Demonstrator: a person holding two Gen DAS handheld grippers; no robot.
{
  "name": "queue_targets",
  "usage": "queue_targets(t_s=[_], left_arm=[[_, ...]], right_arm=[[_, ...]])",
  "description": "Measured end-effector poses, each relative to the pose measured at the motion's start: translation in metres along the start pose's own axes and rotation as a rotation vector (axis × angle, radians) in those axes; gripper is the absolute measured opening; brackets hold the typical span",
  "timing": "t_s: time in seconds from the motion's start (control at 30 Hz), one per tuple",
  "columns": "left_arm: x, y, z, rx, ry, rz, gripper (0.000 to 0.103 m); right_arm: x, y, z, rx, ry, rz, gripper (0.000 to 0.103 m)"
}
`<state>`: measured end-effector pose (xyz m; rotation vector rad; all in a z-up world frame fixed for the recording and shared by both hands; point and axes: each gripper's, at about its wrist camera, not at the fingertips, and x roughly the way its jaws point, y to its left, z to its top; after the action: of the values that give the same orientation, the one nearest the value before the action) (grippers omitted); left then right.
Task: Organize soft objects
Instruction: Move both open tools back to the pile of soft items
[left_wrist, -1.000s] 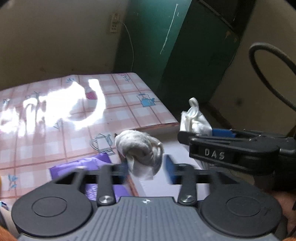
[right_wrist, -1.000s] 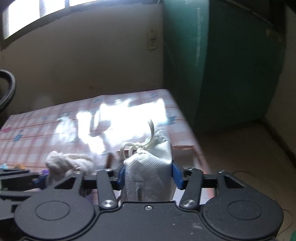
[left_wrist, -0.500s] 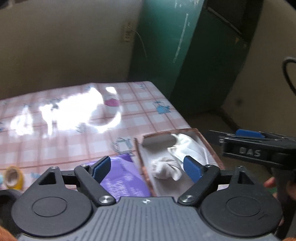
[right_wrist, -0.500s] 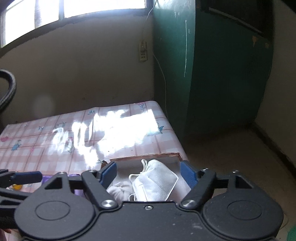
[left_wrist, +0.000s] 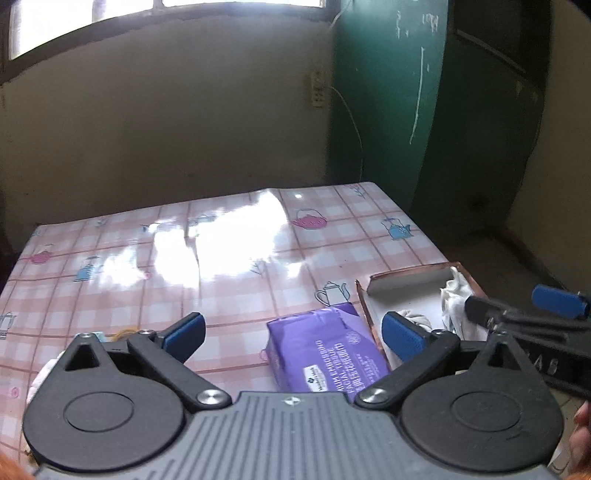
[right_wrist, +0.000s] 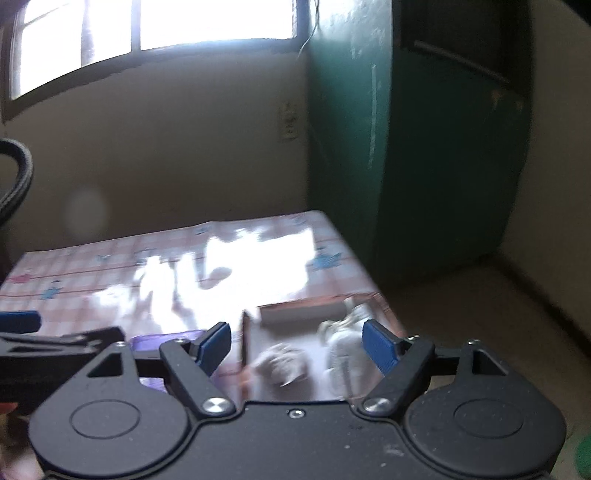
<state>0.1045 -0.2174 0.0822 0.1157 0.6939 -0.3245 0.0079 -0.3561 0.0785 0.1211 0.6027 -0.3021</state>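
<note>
With both jaws spread wide and nothing between them, left tool (left_wrist: 291, 334) and right tool (right_wrist: 296, 345) had just been opening, each empty. Rag (left_wrist: 415, 316) and mask (left_wrist: 455, 301) lay in the box (left_wrist: 406, 278), ahead-right of left tool, directly ahead of right tool. Tissue pack (left_wrist: 327, 349) sat on tabletop (left_wrist: 221, 258) straight ahead of left tool, touching box's left wall. Risk, as judged: box sat at tabletop's right edge, so a nudge from either tool could tip it off. Right view blurred; mask's loops might snag a retreating finger and drag it out.
</note>
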Motion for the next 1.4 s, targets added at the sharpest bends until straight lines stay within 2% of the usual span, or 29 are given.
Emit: queue_targets(t_s=[0.23, 0.43, 0.73, 1.07, 1.4], left_arm=[[-0.015, 0.016, -0.009, -0.073, -0.016, -0.025, 0.103], [-0.022, 0.022, -0.020, -0.046, 0.002, 0.036, 0.103], [-0.037, 0.034, -0.035, -0.054, -0.010, 0.030, 0.103], [-0.054, 0.059, -0.044, -0.078, -0.012, 0.046, 0.103], [-0.068, 0.098, -0.052, -0.128, -0.011, 0.079, 0.103]], right_arm=[[-0.021, 0.015, -0.004, 0.005, -0.009, 0.003, 0.092], [-0.023, 0.030, -0.016, -0.014, 0.010, -0.003, 0.092], [-0.036, 0.045, -0.029, -0.012, 0.023, 0.003, 0.092], [-0.044, 0.069, -0.034, -0.035, 0.025, 0.055, 0.092], [-0.043, 0.111, -0.041, -0.071, 0.045, 0.105, 0.092]])
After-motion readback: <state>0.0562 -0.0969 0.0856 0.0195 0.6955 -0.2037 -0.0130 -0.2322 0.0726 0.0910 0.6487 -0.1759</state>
